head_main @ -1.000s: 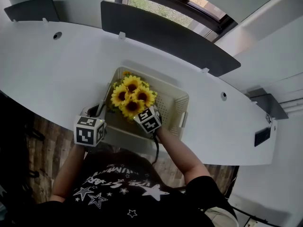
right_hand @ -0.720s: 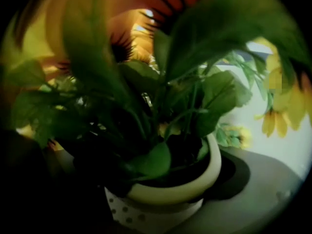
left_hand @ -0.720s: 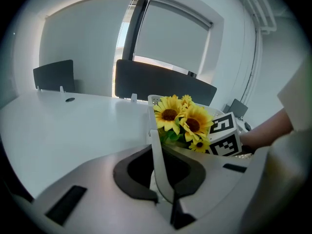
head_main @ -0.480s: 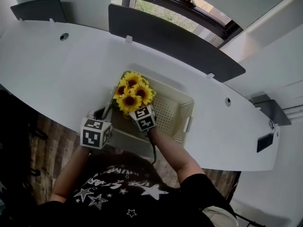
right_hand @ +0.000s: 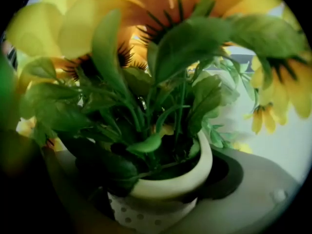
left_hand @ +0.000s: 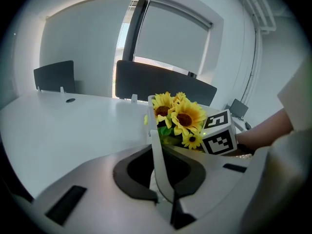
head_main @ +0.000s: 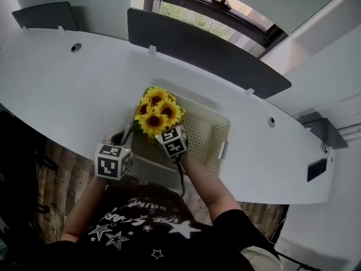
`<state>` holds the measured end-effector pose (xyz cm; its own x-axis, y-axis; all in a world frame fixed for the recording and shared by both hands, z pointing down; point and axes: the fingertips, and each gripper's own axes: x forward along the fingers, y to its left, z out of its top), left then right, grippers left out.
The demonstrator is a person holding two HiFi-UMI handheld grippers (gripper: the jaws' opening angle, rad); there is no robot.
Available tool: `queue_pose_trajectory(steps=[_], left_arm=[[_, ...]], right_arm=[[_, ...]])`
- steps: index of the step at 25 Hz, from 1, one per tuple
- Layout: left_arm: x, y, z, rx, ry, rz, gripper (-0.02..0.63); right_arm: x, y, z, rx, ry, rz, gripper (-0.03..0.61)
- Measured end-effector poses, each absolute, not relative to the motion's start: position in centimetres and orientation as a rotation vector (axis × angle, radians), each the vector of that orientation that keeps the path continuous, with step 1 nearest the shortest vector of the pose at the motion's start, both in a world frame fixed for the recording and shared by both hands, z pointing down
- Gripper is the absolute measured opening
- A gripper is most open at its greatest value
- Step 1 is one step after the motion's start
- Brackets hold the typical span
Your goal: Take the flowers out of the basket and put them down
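Note:
A bunch of yellow sunflowers [head_main: 155,113] in a white dotted pot [right_hand: 165,186] stands in the left end of the cream perforated basket [head_main: 217,130]. My right gripper [head_main: 162,131] reaches in under the blooms. Its jaws are closing, with the pot between them and the right pad [right_hand: 234,172] next to the pot's rim; leaves hide the left jaw. My left gripper [head_main: 125,139] is shut on the basket's left wall [left_hand: 157,145], which runs up between its jaws. In the left gripper view, the sunflowers [left_hand: 181,117] rise behind that wall, beside the right gripper's marker cube [left_hand: 219,133].
The basket sits at the near edge of a curved white desk [head_main: 67,83]. A dark divider panel [head_main: 203,44] stands along the desk's back, with a second one [head_main: 42,14] at far left. Wooden floor [head_main: 56,168] shows below the near edge.
The head view shifted slightly. Right gripper edged a little further in under the sunflowers. Left gripper stays on the basket wall.

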<state>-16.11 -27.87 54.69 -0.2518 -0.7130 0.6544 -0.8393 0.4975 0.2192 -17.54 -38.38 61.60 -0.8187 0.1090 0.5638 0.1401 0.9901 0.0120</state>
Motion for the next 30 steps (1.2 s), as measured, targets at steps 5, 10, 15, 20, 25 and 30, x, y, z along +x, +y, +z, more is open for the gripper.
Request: queue_pose_trajectory(steps=[5, 10, 15, 20, 25, 30], left_arm=[[-16.2, -27.7, 54.7, 1.273, -2.028, 0.201, 0.026], [-16.3, -27.7, 54.7, 1.28, -2.027, 0.207, 0.026], [-16.3, -27.7, 54.7, 1.305, -2.033, 0.218, 0.026], [-15.9, -28.0, 54.4, 1.356, -2.034, 0.26, 0.035], [-16.2, -28.2, 52.4, 1.403, -2.174, 0.258, 0.178], [-16.9, -26.4, 50.4, 1.343, -2.278, 0.187, 0.198]], right_arm=[[-17.2, -38.5, 59.8, -0.189, -2.575, -0.053, 0.526], [-17.1, -39.2, 56.5, -0.175, -2.677, 0.004, 0.526], [-16.6, -39.9, 53.0, -0.164, -2.741, 0.012, 0.526], [-16.2, -40.5, 49.4, -0.192, -2.775, 0.025, 0.526], [-14.7, -38.8, 47.7, -0.282, -2.742, 0.044, 0.526], [-13.0, -36.5, 46.8, -0.33, -2.731, 0.021, 0.526]])
